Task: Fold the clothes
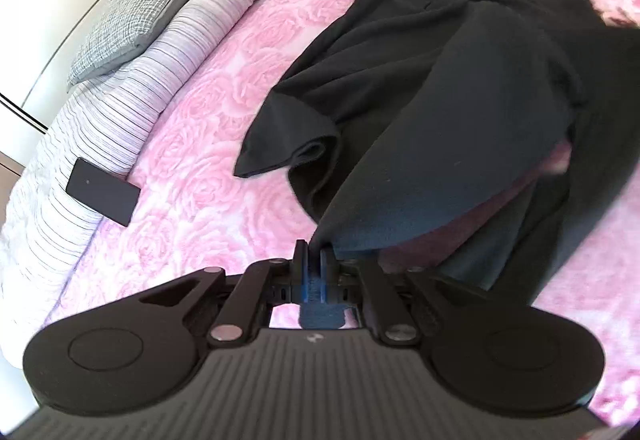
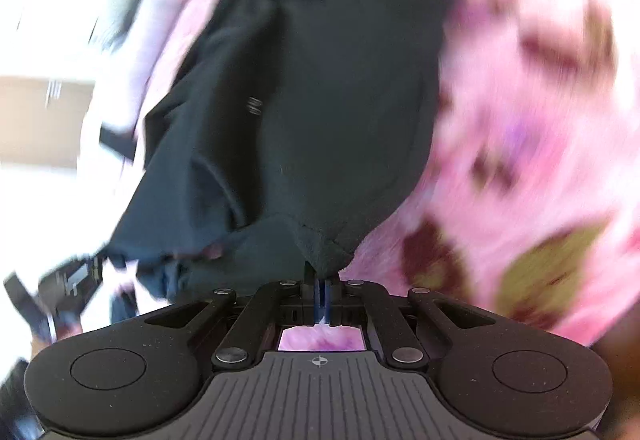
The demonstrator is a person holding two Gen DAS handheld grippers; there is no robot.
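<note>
A black garment [image 1: 420,80] lies spread on the pink rose-patterned blanket [image 1: 208,112]. Left of the garment, a dark phone [image 1: 103,191] rests at the edge of a striped white duvet [image 1: 132,88], with a grey checked pillow [image 1: 144,12] on that duvet. The left gripper [image 1: 315,260] pinches the garment's hem, lifting it. The right gripper [image 2: 321,286] pinches another corner of it; that view is blurred. No readable writing.
</note>
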